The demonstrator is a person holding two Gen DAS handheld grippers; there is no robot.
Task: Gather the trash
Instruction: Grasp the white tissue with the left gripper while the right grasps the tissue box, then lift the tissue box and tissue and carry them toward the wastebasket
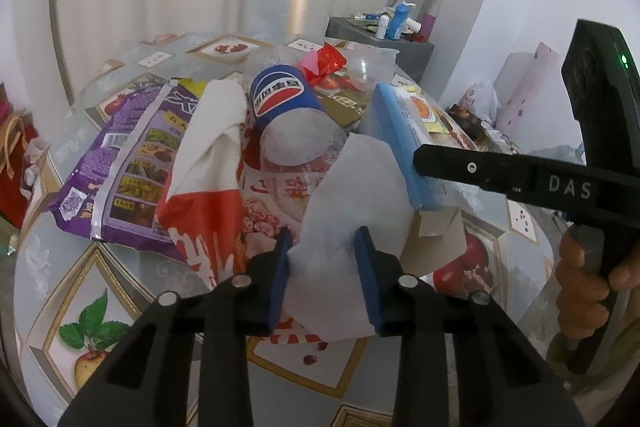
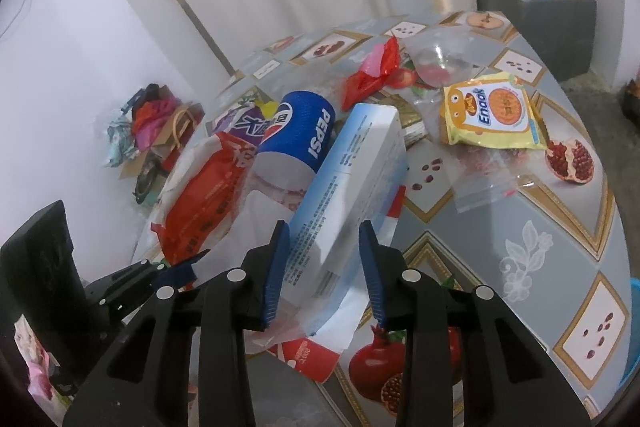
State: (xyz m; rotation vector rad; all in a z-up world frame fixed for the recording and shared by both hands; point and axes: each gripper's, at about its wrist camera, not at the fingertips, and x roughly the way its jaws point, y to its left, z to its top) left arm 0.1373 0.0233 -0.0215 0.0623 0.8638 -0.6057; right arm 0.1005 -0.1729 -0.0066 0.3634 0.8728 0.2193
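Note:
Trash lies piled on a round table. My left gripper (image 1: 323, 239) has its blue pads around a white paper tissue (image 1: 352, 195), touching it on both sides. My right gripper (image 2: 323, 231) has its pads around the near end of a light blue and white carton box (image 2: 352, 179), which also shows in the left wrist view (image 1: 404, 139). A blue Pepsi paper cup (image 1: 284, 103) lies on its side behind them, also in the right wrist view (image 2: 300, 131). A red and white wrapper (image 1: 208, 163) and a purple snack bag (image 1: 128, 155) lie to the left.
A red foil scrap (image 2: 372, 75), a clear plastic cup (image 2: 444, 63), a yellow Enaak packet (image 2: 488, 115) and a clear zip bag (image 2: 484, 183) lie further back on the fruit-print tablecloth (image 2: 520, 247). A grey cabinet with bottles (image 2: 536, 7) stands behind. Bags sit on the floor at left (image 2: 156, 131).

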